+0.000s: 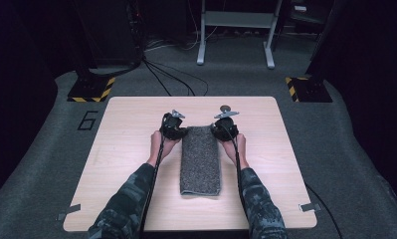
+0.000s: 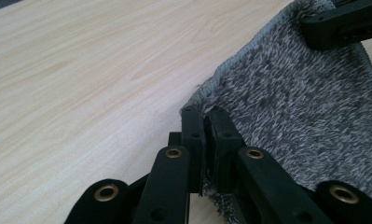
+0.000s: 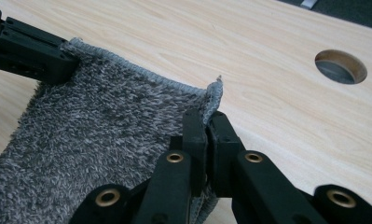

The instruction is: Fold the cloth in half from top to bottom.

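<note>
Jaws of both grippers are pinched narrow on the grey towel (image 1: 200, 159): the left gripper (image 2: 204, 140) clamps its far left corner, the right gripper (image 3: 207, 140) its far right corner, with the hem caught between the pads in each gripper view. That far edge is lifted slightly off the wood between the two grippers, while the rest of the towel lies as a long folded strip down the middle of the counter (image 1: 126, 134), its near end well short of the near edge.

Pale wood grain runs bare on both sides of the towel, leaving wide open room to the left and right. A round hole (image 3: 341, 66) is cut through the counter beyond the right gripper, close to the far edge. Grey carpet (image 1: 365, 164) surrounds the counter, marked with a number at the left. Two yellow-and-black striped bases (image 1: 91, 88) stand off the far corners, cables (image 1: 171, 74) trail across the floor, and a white metal frame (image 1: 236, 30) stands farther back.
</note>
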Demonstrator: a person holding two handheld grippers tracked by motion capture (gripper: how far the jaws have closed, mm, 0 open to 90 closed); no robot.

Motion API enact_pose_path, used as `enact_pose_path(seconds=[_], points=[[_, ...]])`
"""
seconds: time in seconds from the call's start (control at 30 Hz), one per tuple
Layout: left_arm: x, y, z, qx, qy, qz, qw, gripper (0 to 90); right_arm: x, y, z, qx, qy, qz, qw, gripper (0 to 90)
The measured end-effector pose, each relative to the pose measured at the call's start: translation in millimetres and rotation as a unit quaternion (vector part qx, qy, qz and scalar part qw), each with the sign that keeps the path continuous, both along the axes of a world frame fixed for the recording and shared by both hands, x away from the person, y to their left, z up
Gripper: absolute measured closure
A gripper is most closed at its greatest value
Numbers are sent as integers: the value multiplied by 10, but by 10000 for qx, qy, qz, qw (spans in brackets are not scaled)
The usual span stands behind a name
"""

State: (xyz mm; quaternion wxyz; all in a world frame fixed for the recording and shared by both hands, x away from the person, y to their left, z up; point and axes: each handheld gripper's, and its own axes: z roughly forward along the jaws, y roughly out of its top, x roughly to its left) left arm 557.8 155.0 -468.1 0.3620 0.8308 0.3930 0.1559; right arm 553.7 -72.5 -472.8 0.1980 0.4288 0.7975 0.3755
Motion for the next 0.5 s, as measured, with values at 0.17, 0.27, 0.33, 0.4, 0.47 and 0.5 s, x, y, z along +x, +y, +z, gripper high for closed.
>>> enact_pose_path(seconds=[0.17, 0.27, 0.33, 0.4, 0.47, 0.5], points=[[2, 17, 69, -26, -77, -33, 10000, 861, -15, -9, 64, -28, -188, 47, 9998, 873], [-1, 29, 117, -109, -179, -10, 9998, 861, -20, -3, 120, 31, -204, 7, 9998, 873], [-11, 38, 150, -81, -234, -31, 9997, 861, -12, -12, 172, 21, -299, 40, 9995, 873], [-22, 46, 175, -85, -289, -33, 9995, 861, -18, 0, 224, 18, -335, 23, 9994, 873], [-32, 65, 203, -109, -340, -21, 9994, 861, -23, 5, 266, -7, -473, 94, 9988, 873], [-33, 75, 212, -153, -379, -26, 9992, 861, -37, 9, 284, 7, -515, 102, 9986, 873]])
